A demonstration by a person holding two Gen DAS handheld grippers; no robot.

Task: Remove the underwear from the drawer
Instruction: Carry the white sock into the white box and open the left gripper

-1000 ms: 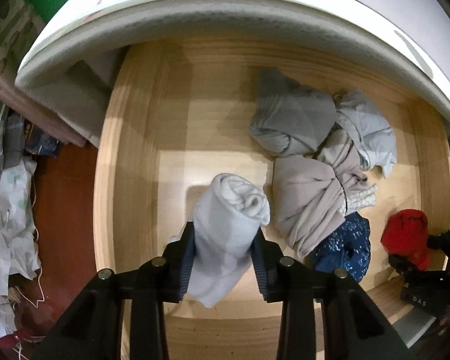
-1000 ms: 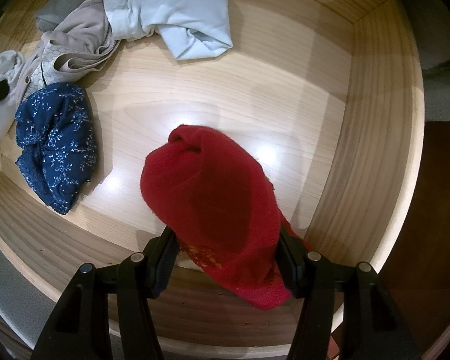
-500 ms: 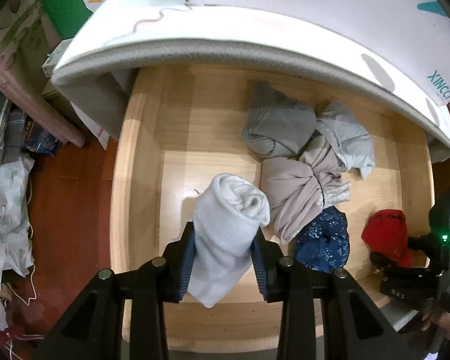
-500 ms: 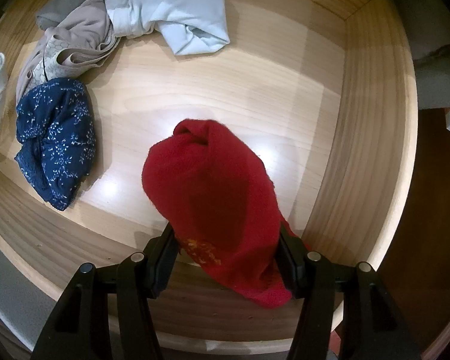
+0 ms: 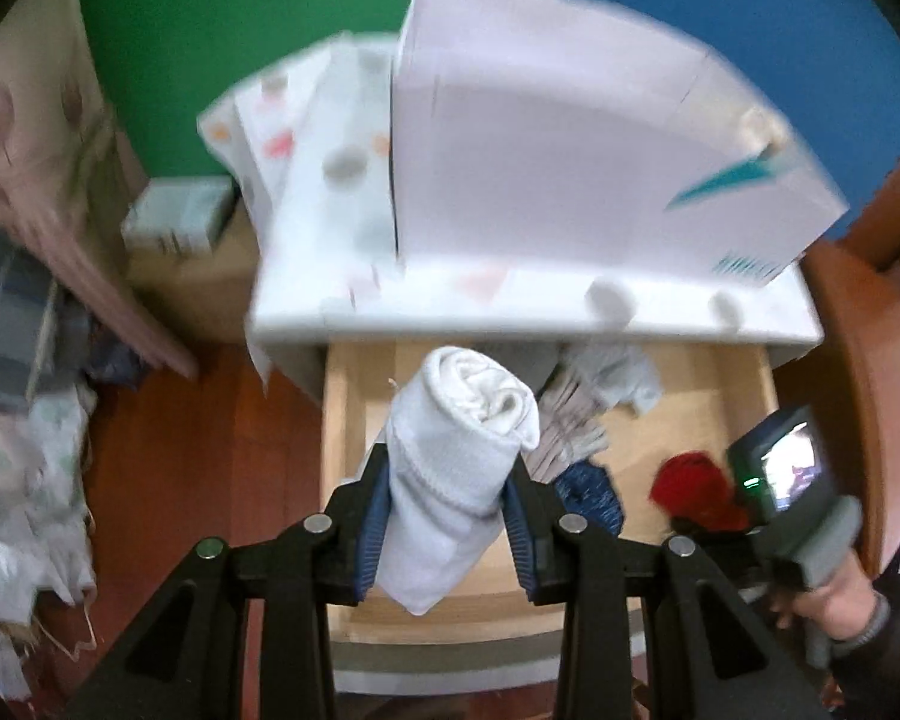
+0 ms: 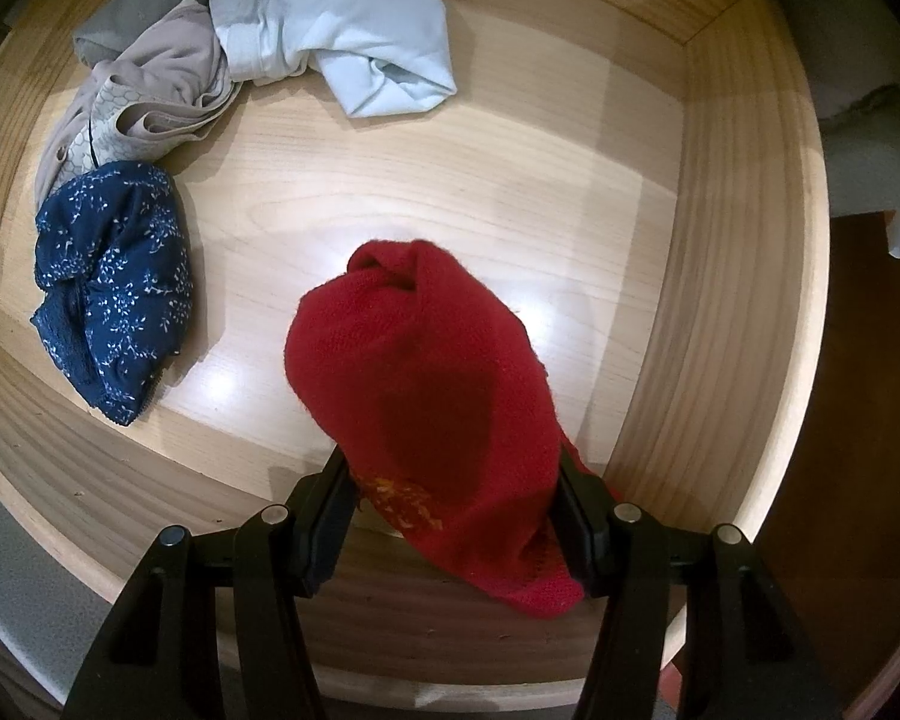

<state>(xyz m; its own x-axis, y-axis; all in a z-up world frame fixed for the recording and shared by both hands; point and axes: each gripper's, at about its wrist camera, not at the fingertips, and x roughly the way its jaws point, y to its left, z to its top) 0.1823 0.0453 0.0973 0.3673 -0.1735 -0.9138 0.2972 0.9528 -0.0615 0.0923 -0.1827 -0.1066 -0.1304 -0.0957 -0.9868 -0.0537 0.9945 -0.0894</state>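
Note:
My left gripper [image 5: 444, 516] is shut on a rolled white garment [image 5: 450, 462] and holds it high above the open wooden drawer [image 5: 336, 420]. My right gripper [image 6: 453, 510] is shut on a red knitted garment [image 6: 426, 372] just above the drawer floor [image 6: 450, 192]. In the left wrist view the right gripper [image 5: 708, 519] appears low in the drawer's right end, held by a person's hand [image 5: 834, 600], with the red garment [image 5: 690, 486] in it. Still lying in the drawer are a navy floral piece [image 6: 114, 282], a beige piece [image 6: 144, 102], a pale blue piece [image 6: 342, 30] and a grey piece [image 6: 144, 6].
A white padded top [image 5: 510, 312] overhangs the drawer's back, with a white box [image 5: 570, 150] on it. Piles of cloth [image 5: 24, 420] lie on the red-brown floor [image 5: 198, 450] at left. A brown wooden panel [image 5: 858, 360] stands at right. The drawer's right wall [image 6: 738, 240] is close to the red garment.
My left gripper has risen well above the drawer with the white roll, so the drawer looks smaller and the white top and box have come into view. The right gripper has hardly moved.

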